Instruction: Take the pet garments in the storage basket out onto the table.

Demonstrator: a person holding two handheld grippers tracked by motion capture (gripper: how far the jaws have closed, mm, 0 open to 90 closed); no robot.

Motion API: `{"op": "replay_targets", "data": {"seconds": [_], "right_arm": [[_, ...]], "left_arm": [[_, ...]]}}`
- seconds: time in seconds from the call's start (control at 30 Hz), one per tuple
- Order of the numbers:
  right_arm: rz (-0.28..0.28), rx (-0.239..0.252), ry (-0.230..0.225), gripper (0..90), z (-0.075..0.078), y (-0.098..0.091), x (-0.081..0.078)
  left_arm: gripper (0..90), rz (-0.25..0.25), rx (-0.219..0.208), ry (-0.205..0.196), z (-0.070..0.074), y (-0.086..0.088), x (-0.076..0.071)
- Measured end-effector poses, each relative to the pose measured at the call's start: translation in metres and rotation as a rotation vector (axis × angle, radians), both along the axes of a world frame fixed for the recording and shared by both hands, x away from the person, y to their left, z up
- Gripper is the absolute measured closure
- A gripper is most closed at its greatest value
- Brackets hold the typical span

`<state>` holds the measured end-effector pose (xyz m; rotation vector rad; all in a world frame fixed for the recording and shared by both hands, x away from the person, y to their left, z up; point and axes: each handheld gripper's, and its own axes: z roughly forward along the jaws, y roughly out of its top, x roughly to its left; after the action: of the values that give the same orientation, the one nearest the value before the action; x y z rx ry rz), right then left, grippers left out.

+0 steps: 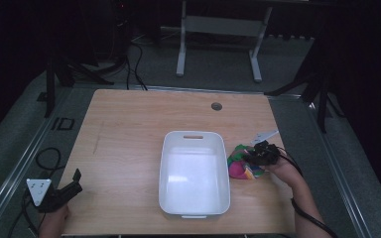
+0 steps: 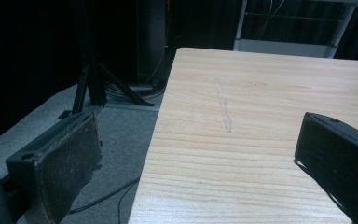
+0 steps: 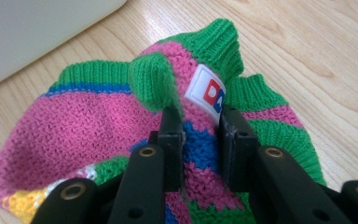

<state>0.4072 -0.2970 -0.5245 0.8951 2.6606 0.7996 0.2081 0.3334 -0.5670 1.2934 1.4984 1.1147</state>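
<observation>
Knitted hat (image 3: 98,126) bunched under right gripper (image 3: 200,116), jaws pinching a fold, beside white bin (image 1: 194,173), left gripper (image 1: 74,184) spread.

Knitted hat (image 3: 98,126), striped in pink, green and blue, with a patch of yellow and white at one end. Ribbed green cuff along the edge, bunched and folded up into a peak. White sewn-on label (image 3: 207,91) with red and blue lettering, only partly readable, just below that peak. Crumpled into a soft heap, lying on the wooden worktop (image 1: 129,129) just right of the white tub (image 1: 194,208), close to its right wall, seen from above as a small bright lump (image 1: 240,166). Fold of the knit beside the label pinched between two black pads.
</observation>
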Motion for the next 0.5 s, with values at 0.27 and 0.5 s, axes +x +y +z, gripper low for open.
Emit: {"op": "replay_targets", "data": {"seconds": [0.27,0.5], "right_arm": [[0.033,-0.047,0.016,49.6,0.009,0.004,-0.003],[0.012,-0.053,-0.029,31.5,0.03,0.001,-0.011]], "left_arm": [[0.9,0.002,-0.002,0.001,0.0,0.0,0.0],[1.0,0.005,-0.004,0.001,0.0,0.0,0.0]]}}
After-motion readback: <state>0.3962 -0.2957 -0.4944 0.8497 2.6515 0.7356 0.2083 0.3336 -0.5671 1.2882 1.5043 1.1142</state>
